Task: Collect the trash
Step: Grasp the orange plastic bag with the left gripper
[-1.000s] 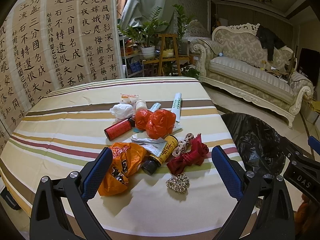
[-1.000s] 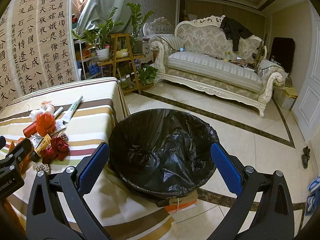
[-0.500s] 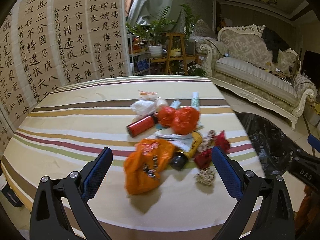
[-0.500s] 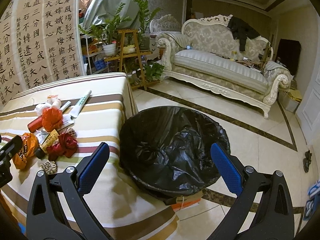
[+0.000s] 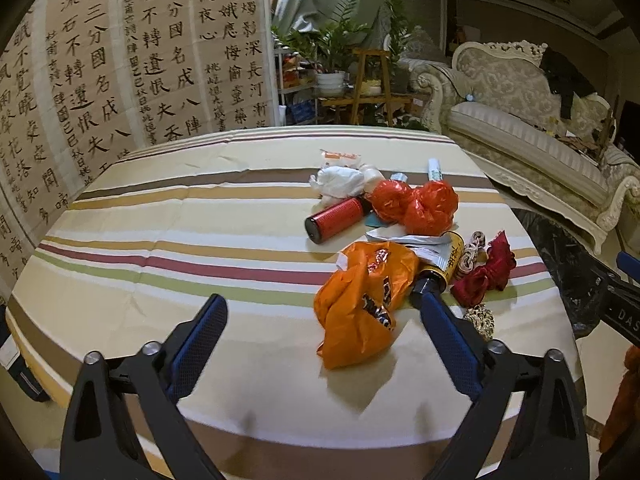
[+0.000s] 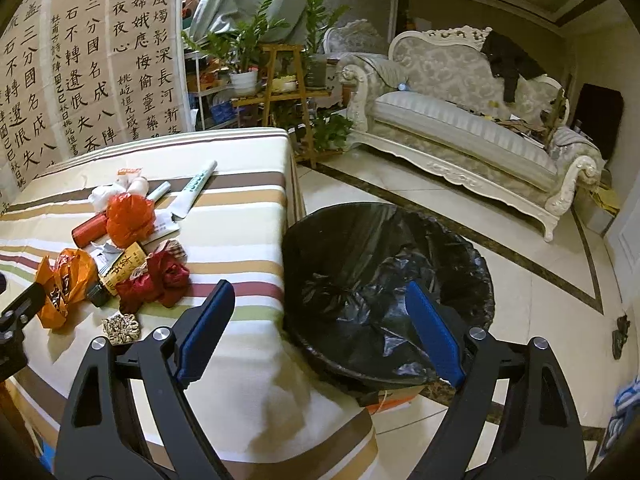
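Left gripper [image 5: 322, 312] has shifted left; orange bag [image 5: 362, 300] now lies right-of-centre, long axis near-far. Jaws closing, nothing between the pads yet; the right gripper [image 6: 320, 320] likewise.

My left gripper [image 5: 322, 312]: tilted downward, blue-padded fingers [image 5: 200, 344] spread wide, jaws closing, nothing pressed between pads. My right gripper [image 6: 320, 294]: tilted downward too, fingers [image 6: 434, 338] spread wide, jaws closing, nothing gripped. Both grippers level with each other, side by side.
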`<state>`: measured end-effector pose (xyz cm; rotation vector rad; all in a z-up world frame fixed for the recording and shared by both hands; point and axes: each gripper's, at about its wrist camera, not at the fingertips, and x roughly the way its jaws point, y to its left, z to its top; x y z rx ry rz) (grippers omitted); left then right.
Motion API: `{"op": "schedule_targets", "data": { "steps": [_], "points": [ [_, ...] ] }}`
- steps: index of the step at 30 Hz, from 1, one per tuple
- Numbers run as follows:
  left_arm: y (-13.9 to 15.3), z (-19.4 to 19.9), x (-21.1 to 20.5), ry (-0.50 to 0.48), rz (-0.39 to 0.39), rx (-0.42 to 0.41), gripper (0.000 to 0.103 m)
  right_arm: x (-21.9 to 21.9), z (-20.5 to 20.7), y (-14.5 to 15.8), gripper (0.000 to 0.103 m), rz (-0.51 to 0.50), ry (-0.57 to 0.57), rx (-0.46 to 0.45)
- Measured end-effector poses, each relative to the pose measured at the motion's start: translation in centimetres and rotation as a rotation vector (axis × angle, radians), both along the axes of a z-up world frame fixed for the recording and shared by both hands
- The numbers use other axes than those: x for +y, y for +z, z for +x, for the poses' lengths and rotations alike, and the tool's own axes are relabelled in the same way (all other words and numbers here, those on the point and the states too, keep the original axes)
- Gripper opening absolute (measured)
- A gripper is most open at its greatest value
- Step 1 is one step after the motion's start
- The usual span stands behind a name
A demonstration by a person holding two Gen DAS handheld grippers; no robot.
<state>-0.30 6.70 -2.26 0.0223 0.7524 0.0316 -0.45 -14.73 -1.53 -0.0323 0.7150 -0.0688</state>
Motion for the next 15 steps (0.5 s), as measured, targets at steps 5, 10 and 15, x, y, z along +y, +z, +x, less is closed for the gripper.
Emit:
{"op": "schedule_targets", "data": {
  "steps": [5,10,15],
  "points": [
    [-1.2,1.2,-0.2,-0.021,-0.005,0.046,0.074,0.4,0.0,0.0,0.085,-0.001,0.009,0.005],
    [-1.7,1.2,-0.6,-0.061,0.007,0.072,0.046,0.9,0.1,-0.1,0.085,0.004,0.030,0.016],
    [-1.1,0.3,-0.3,-0.061,0.005,0.044,0.044,2.3,0.2,-0.1,0.085,0.016,0.070,0.026]
  ]
}}
